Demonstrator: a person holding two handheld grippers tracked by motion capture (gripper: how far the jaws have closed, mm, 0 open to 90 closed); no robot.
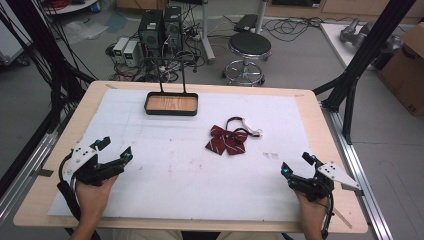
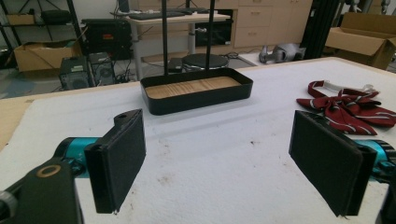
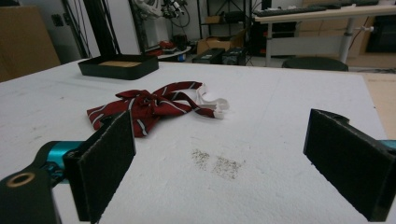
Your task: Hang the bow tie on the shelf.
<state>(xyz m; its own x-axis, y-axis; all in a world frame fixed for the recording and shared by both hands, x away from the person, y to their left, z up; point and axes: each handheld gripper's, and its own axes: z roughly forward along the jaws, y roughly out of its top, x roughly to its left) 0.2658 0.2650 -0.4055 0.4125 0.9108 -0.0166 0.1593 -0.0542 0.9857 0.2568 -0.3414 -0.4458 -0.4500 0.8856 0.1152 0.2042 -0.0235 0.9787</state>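
Wide open white mat across the bench between the left gripper and the right gripper, both with jaws spread and nothing between them. Only two obstacles ahead: a red striped bow tie lying flat right of centre, and a black tray at the far edge with two upright rods rising from it. Clear passage between tray and bow tie.
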